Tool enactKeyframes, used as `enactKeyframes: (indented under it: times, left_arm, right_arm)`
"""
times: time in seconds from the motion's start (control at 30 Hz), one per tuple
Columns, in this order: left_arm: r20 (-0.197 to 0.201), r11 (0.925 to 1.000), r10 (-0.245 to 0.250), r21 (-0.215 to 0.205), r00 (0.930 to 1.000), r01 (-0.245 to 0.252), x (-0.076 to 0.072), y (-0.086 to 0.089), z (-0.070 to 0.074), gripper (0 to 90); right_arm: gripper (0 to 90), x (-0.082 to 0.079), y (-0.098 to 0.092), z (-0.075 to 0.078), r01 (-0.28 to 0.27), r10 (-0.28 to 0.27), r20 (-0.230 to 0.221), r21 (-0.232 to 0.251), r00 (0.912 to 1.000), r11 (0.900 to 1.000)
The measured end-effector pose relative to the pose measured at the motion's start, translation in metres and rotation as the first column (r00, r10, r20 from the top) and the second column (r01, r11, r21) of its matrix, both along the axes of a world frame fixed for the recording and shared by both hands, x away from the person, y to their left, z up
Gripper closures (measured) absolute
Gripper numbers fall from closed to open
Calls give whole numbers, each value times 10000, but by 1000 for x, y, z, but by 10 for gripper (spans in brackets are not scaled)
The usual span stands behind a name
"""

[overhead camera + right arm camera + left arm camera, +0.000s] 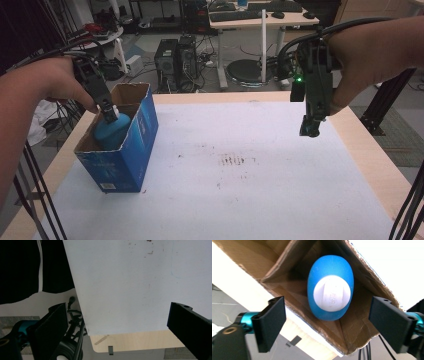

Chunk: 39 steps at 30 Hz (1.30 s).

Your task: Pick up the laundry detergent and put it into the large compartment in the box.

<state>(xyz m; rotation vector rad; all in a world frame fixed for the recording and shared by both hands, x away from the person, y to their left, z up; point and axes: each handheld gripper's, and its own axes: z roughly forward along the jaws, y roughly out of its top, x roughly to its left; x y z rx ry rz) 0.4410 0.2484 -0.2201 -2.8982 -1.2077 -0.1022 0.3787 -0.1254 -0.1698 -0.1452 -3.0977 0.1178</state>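
A blue cardboard box [131,152] stands open-topped at the table's left, its brown inside [362,325] visible in the left gripper view. Upright inside it is a blue bottle [111,132] with a round white cap [332,296]. My left gripper [109,113] hangs over the box mouth just above the cap, open; its jaws [328,315] stand wide on either side of the bottle and do not touch it. My right gripper [310,127] hovers over the far right of the table, pointing down. It [120,315] is open with nothing between its jaws.
A white sheet [240,170] covers most of the wooden table [372,160], with dark smudges near its middle. Beyond the far edge are computer towers [175,60], a desk and cables. Black frame bars [30,190] run along the left side.
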Motion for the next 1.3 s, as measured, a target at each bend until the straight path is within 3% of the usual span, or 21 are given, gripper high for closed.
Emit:
enactKeyframes:
  times: [0.03, 0.17, 0.33, 0.53, 0.77, 0.8, 0.93, 0.97, 1.0, 1.1, 1.3]
  left_arm:
    - [-34, 9998, -105, -163, 9999, 105, -3, -3, 5, 134]
    - [-106, 9982, -604, 12, 9981, 604, -8, -11, 11, 85]
    - [225, 9956, -936, 44, 9954, 935, -15, -25, 18, 48]
    - [200, 9863, -1649, -52, 9861, 1650, -23, -46, 26, 36]
    - [249, 9793, -2019, -97, 9791, 2022, -28, -63, 28, 16]
    - [242, 9700, -2426, -114, 9698, 2429, -30, -74, 28, 16]
    - [132, 9544, -2986, -18, 9543, 2987, -34, -89, 28, 16]
    - [132, 9544, -2986, -18, 9543, 2987, -34, -89, 28, 16]
    - [40, 9464, -3228, -17, 9464, 3228, -37, -97, 27, 16]
    - [-31, 9320, -3624, -38, 9320, 3624, -40, -108, 26, 16]
    - [-514, 8947, -4459, -544, 8936, 4433, -41, -128, 20, 16]
  right_arm:
    - [26, 0, -1, 0, 3, -3, 15, 10, 10000, 10000]
    - [26, 0, -2, -1, 3, -3, -19, 0, 10000, 10000]
    - [26, 0, -3, -1, 63, -63, -7, 19, 10000, 10000]
    - [26, -1, -4, -1, 105, -105, -26, -8, 9999, 9999]
    - [26, -2, -6, -1, 125, -125, -47, 17, 9999, 9999]
    - [26, -3, -6, -1, 156, -155, -28, 41, 9999, 9999]
    - [26, -4, -5, -3, 143, -143, -71, 10, 9999, 9999]
    - [26, -4, -5, -3, 143, -143, -71, 10, 9999, 9999]
    - [26, -5, -5, -3, 183, -182, -61, 34, 9998, 9998]
    - [26, -6, -5, -3, 277, -277, -37, 9, 9996, 9996]
    - [26, -7, -2, -6, 126, -125, 72, -31, 9999, 9999]
